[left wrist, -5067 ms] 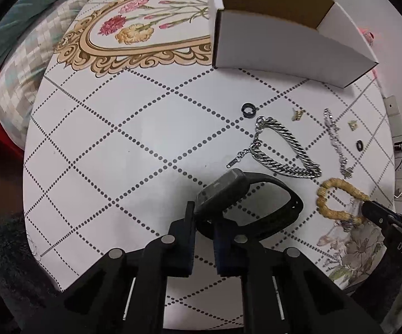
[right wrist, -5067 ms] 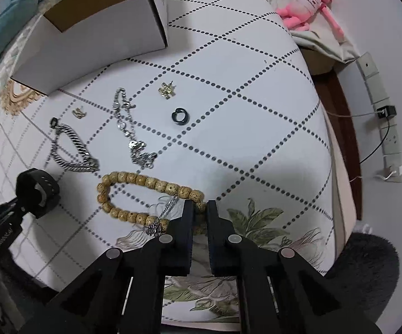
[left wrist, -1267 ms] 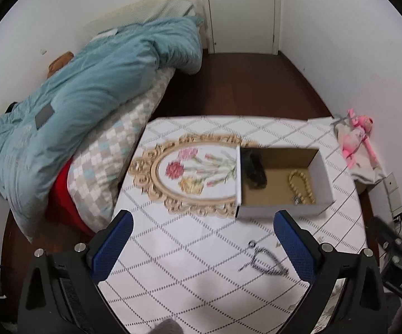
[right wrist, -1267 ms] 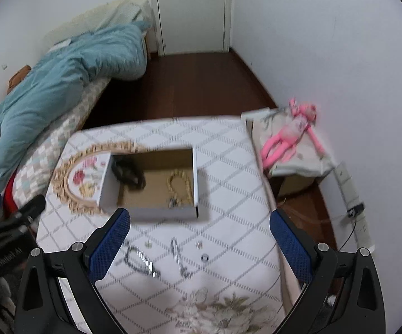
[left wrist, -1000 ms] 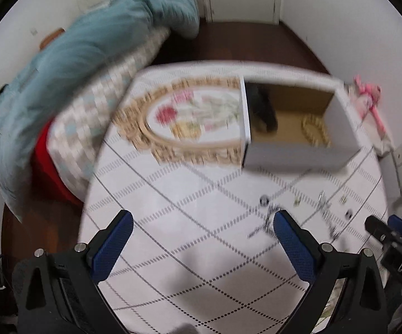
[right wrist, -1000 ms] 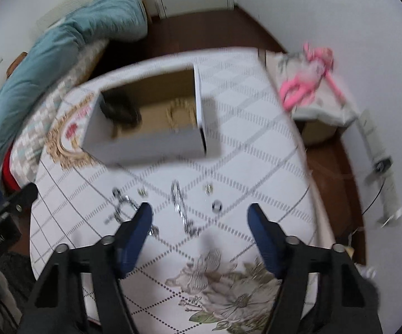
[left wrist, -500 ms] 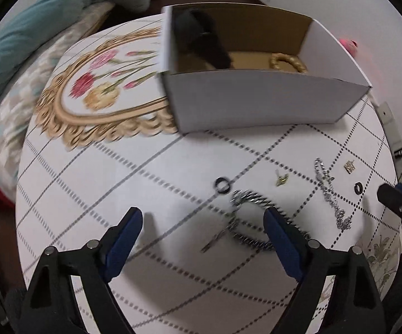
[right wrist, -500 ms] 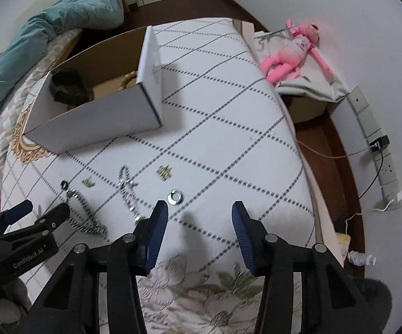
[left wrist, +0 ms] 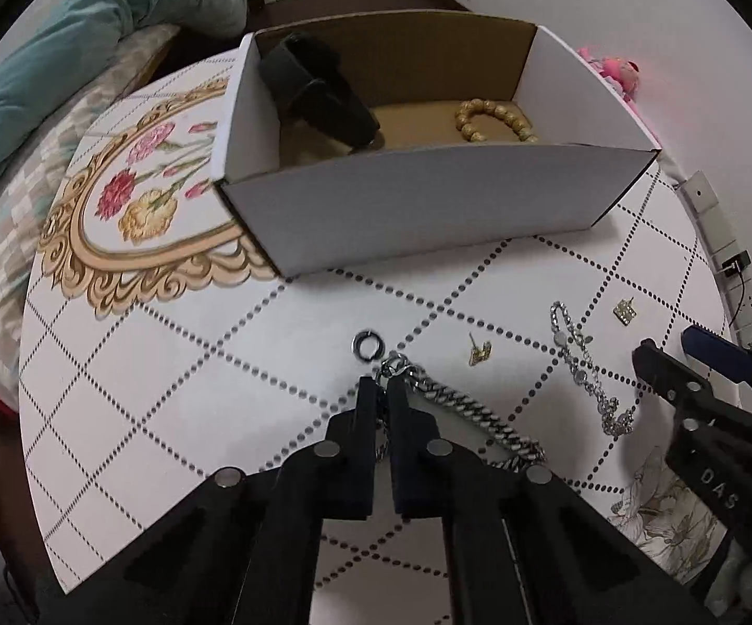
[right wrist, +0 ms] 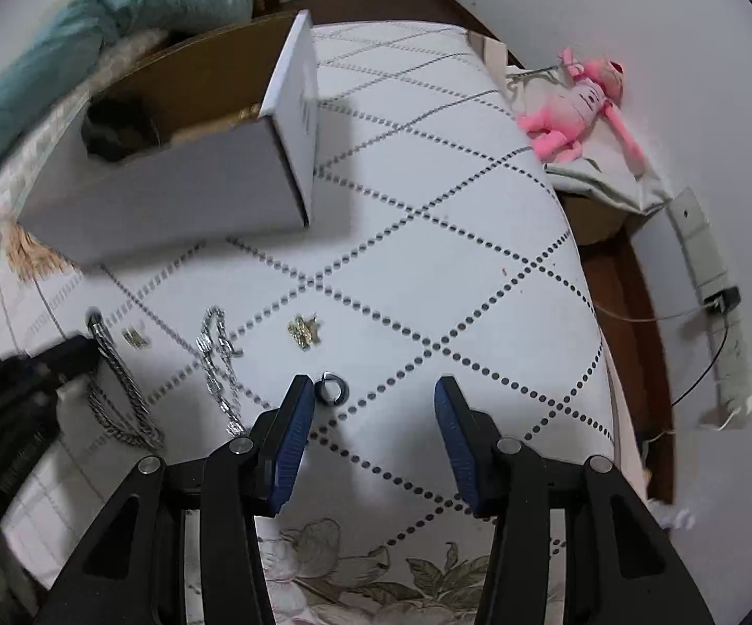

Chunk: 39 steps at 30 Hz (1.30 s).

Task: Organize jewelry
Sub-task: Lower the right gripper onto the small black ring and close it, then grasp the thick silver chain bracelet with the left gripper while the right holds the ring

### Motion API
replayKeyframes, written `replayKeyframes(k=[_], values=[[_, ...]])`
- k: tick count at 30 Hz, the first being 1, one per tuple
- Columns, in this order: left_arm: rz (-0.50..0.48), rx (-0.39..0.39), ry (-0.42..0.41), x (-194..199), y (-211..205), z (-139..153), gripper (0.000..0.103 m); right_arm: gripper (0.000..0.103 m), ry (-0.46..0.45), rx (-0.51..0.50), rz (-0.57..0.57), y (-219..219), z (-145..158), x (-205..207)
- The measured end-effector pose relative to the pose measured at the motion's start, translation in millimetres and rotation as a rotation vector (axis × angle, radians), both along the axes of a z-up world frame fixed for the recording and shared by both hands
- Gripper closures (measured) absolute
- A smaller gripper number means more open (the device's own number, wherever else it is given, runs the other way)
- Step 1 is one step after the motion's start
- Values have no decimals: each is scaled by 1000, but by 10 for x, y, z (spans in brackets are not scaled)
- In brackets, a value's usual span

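- Now left hand-held gripper [left wrist: 382,390] sits low on the tabletop [left wrist: 167,380], fingers pinched together on the near end of the chunky silver chain [left wrist: 459,409].
- Right hand-held gripper [right wrist: 374,398] hovers with fingers spread wide; dark ring [right wrist: 333,388] lies just beside its left fingertip.
- Second dark ring [left wrist: 368,346] lies just ahead of the left fingertips.
- Thin silver bracelet [left wrist: 584,364] and two gold earrings [left wrist: 479,351] [left wrist: 625,310] lie loose on the tabletop.
- White box [left wrist: 428,203] holds a black band [left wrist: 318,96] and a bead bracelet [left wrist: 495,120].
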State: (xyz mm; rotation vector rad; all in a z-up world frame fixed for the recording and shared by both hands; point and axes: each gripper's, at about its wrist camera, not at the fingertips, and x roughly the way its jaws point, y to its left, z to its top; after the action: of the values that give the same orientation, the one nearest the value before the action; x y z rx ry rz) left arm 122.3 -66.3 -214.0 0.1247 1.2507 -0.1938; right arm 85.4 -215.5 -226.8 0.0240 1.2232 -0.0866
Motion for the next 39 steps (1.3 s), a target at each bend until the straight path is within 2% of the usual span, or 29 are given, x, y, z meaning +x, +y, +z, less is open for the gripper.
replayKeyframes(k=[4, 6, 7, 8, 10, 14, 21, 24, 26, 28, 30, 31, 32, 33, 35, 39], values=[[9, -24, -1, -69, 78, -13, 102, 56, -7, 0, 15, 29, -20, 20], [6, -37, -16, -105, 104, -5, 102, 71, -34, -8, 35, 58, -2, 27], [-2, -43, -24, -135, 115, -8, 102, 87, -45, -16, 43, 66, 11, 35], [-7, -45, -27, -155, 119, -6, 102, 90, -50, -23, 43, 80, 10, 35], [-8, -60, -33, -209, 146, 14, 102, 90, -57, -5, 27, 54, 12, 35], [9, -94, -55, -307, 285, 144, 102, 90, -57, 115, -31, -110, 76, -21], [23, -131, -166, -411, 380, 681, 103, 90, -78, 230, -71, -274, 265, -181], [20, -150, -212, -453, 442, 858, 103, 90, -92, 258, -70, -283, 373, -231], [11, -178, -215, -419, 481, 895, 102, 90, -107, 259, -63, -265, 456, -241], [31, -221, -195, -363, 527, 858, 101, 90, -115, 249, -53, -236, 508, -254], [46, -265, -135, -278, 595, 689, 94, 90, -117, 239, -44, -213, 520, -251], [59, -256, -106, -240, 609, 570, 83, 90, -115, 234, -44, -199, 513, -251], [63, -243, -78, -207, 614, 460, 65, 90, -109, 229, -45, -186, 484, -251], [64, -241, -61, -188, 612, 389, 60, 90, -105, 229, -48, -187, 462, -256], [62, -245, -31, -177, 607, 222, 60, 90, -92, 225, -57, -187, 392, -263], [36, -202, 5, -206, 486, 15, 60, 90, -75, 218, -76, -204, 266, -294]])
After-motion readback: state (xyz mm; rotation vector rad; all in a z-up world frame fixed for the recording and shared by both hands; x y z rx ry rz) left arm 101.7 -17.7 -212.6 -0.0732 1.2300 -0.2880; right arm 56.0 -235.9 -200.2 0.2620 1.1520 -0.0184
